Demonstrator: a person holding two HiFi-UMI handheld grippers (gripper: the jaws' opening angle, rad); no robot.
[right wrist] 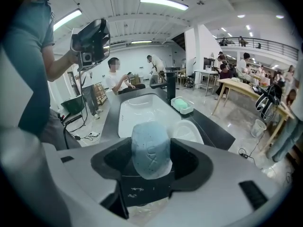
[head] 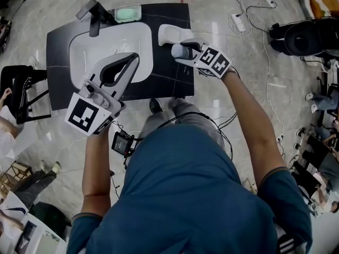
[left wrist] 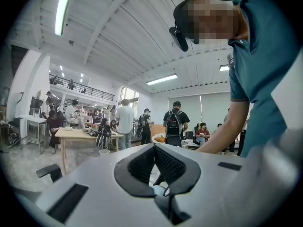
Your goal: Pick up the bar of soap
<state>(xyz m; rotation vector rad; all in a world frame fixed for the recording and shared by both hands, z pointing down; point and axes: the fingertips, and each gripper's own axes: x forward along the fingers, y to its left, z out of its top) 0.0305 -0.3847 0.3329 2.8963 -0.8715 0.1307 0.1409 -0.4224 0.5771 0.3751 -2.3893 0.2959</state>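
Observation:
A pale blue-grey bar of soap stands upright between my right gripper's jaws, which are shut on it. In the head view this bar of soap hangs in the right gripper just in front of an empty white soap dish on the black counter. My left gripper is held up over the white sink basin, its jaws together with nothing in them. The left gripper view shows only the left gripper's pads against the room beyond.
A black faucet stands at the basin's far left. Beside it a clear tray holds a green soap. A black stool stands left of the counter. Cables and a power strip lie on the floor to the right. People stand in the background.

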